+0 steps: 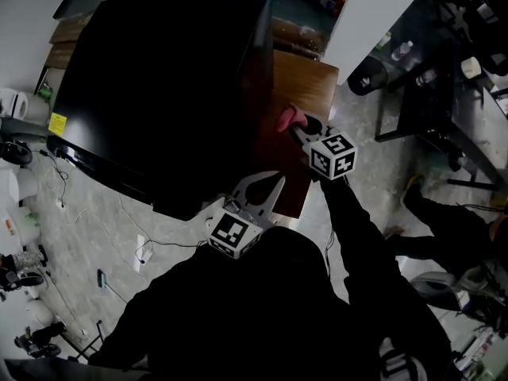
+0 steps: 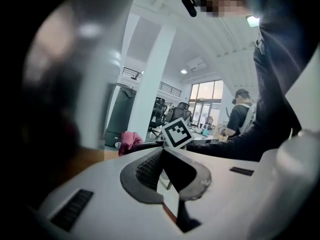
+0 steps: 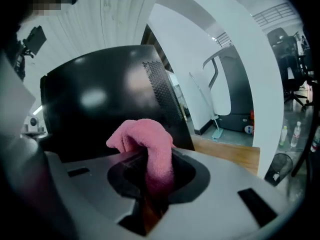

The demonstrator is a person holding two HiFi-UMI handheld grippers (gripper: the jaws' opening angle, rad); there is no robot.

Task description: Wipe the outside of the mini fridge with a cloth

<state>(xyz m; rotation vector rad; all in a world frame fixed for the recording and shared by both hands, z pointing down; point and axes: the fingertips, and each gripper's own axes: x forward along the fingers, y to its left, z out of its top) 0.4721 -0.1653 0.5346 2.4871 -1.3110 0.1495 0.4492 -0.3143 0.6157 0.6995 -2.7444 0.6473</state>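
head view: a glossy black mini fridge [image 1: 159, 78] stands on a brown wooden bench [image 1: 305, 82]. the right tongs [image 1: 295, 129] hold a crumpled pink cloth [image 1: 287, 118] by its side; the left tongs [image 1: 266, 187] hover near its corner.
left gripper view: tips pressed together, empty.
right gripper view: tongs pinching the cloth, just beside the fridge.

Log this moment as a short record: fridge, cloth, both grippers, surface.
mini fridge: black, glossy, fills the upper left of the head view
cloth: pink, bunched, close to the fridge's side; contact cannot be told
right gripper: shut on the cloth, which sticks out above the jaws
left gripper: jaws together, nothing between them
wooden top: bare brown wood beside the fridge, below the right gripper
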